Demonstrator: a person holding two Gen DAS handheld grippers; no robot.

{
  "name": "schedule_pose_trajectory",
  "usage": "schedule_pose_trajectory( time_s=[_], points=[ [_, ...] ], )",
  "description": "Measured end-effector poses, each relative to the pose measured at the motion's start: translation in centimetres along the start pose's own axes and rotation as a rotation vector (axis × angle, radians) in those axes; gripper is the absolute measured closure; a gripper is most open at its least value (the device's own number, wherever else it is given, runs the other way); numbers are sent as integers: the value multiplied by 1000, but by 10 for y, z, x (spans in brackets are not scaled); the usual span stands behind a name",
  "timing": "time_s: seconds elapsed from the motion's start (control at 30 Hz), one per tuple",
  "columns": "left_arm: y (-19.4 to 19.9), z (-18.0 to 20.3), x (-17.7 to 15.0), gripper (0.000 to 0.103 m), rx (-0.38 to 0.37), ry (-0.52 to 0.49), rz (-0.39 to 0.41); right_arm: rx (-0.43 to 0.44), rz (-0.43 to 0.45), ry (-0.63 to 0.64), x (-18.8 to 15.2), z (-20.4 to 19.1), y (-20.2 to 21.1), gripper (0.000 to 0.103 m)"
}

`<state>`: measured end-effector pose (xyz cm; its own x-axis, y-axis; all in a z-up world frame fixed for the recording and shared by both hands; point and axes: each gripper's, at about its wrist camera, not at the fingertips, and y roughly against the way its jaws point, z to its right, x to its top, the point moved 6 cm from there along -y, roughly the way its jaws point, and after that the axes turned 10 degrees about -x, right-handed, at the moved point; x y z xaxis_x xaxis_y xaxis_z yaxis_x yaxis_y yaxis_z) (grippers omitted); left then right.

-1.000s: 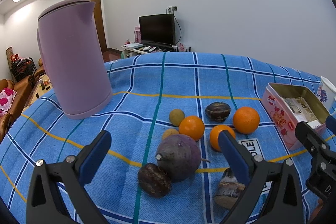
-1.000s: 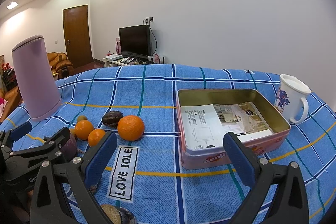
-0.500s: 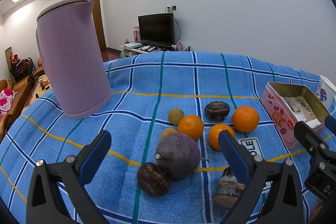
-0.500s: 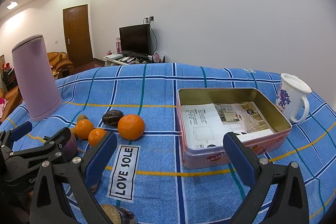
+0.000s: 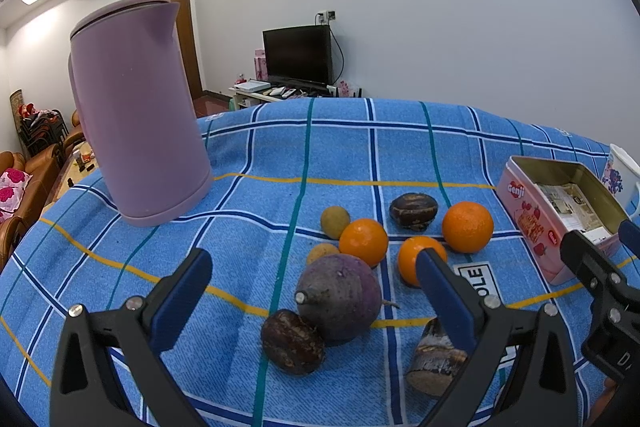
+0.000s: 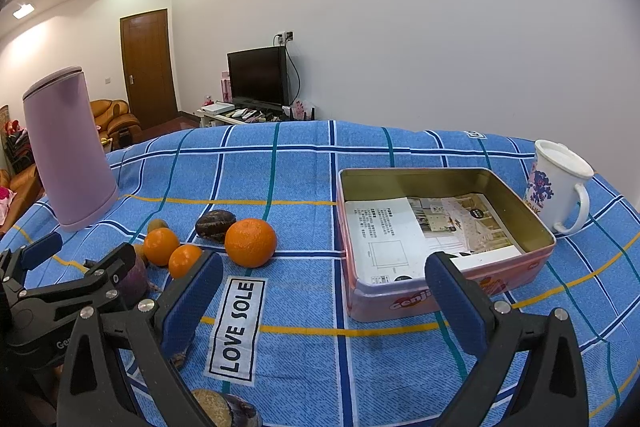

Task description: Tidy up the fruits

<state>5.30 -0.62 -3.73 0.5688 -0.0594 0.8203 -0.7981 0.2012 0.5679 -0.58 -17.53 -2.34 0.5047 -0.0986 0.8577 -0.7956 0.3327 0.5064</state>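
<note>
Hovering wide open and empty over a blue plaid cloth (image 5: 248, 163): left gripper (image 5: 312, 279) above a purple root (image 5: 340, 297) ringed by 3 oranges (image 5: 363, 242) (2 dark fruits nearby). Gaping likewise, right gripper (image 6: 324, 287) facing a pink tin (image 6: 448, 291) lined with paper. Flanking: lilac kettle (image 5: 136, 111), white mug (image 6: 558, 185).

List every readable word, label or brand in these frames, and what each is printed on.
"LOVE SOLE": white patch on the blue checked tablecloth.
"Genji": side of the pink rectangular tin, partly hidden; reads "enji" in the left view.
Paper sheets inside the tin: too small.
White mug's lettering: cut off, unreadable.
</note>
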Motion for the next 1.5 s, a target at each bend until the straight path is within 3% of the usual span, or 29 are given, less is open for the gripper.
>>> schedule_pose_trajectory(
  time_s=[0.43, 0.7, 1.03, 1.2, 1.33, 1.5],
  points=[
    [0, 2, 0, 0, -11, -1, 2, 12, -1, -1, -1, -1, 2, 1],
    [4, -4, -3, 0, -13, 14, 0, 74, -31, -17, -1, 3, 1, 1],
    [34, -40, -17, 0, -24, -28, -27, 317, -196, -5, -28, 1, 9, 2],
    [45, -39, -29, 1, -91, -51, -57, 403, -274, 138, -50, -29, 14, 22],
    [50, -22, -28, 1, -183, -61, -78, 444, -333, 221, -65, -50, 13, 26],
    [45, 7, -27, 8, -276, -95, -118, 372, -316, 320, -75, -58, 11, 54]
  ],
)
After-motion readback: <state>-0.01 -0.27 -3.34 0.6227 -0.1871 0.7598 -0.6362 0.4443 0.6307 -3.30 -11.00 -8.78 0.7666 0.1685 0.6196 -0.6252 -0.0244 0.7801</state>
